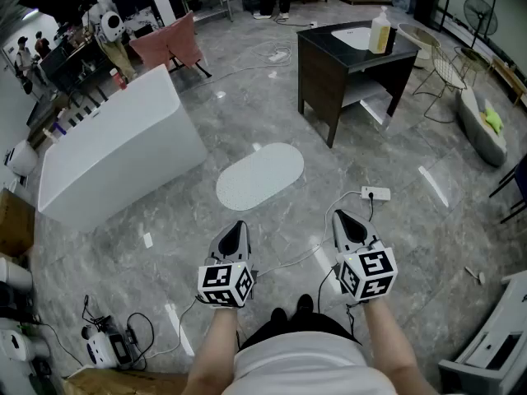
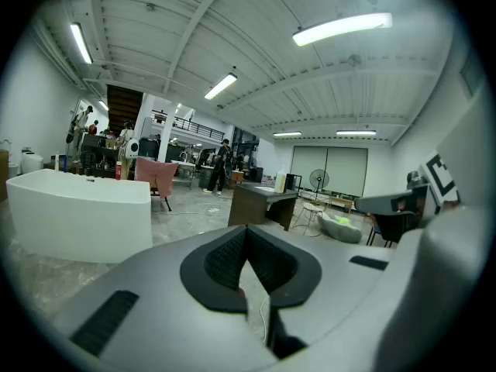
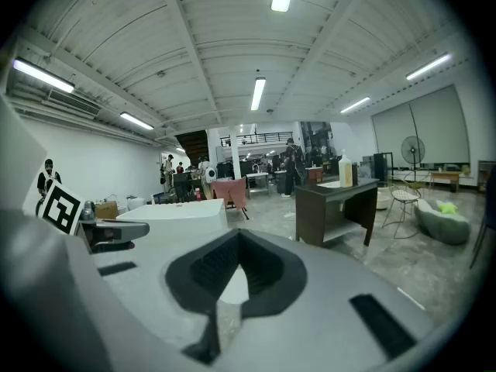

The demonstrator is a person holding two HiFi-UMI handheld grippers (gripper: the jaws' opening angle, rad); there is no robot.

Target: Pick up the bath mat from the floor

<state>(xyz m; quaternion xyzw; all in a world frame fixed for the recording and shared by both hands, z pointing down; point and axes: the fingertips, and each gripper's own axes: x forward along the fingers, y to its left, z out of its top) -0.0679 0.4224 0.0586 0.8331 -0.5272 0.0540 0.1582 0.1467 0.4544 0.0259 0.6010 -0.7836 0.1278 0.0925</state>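
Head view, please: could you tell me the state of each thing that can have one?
bath mat: flat on the floor, untouched.
left hand-held gripper: shut, empty.
right hand-held gripper: shut, empty.
bottle: upright on the dark table.

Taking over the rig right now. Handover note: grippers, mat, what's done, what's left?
Left gripper: shut, empty, held above the floor.
Right gripper: shut, empty, level with the left.
Bath mat: lies flat on the floor ahead of both grippers, between the white bathtub and the dark table. Neither gripper touches it.
Done: nothing yet; you are only facing the mat.
Left: open a gripper, reach down, grip an edge, lift. Probably best to steer clear of the power strip near the right gripper.
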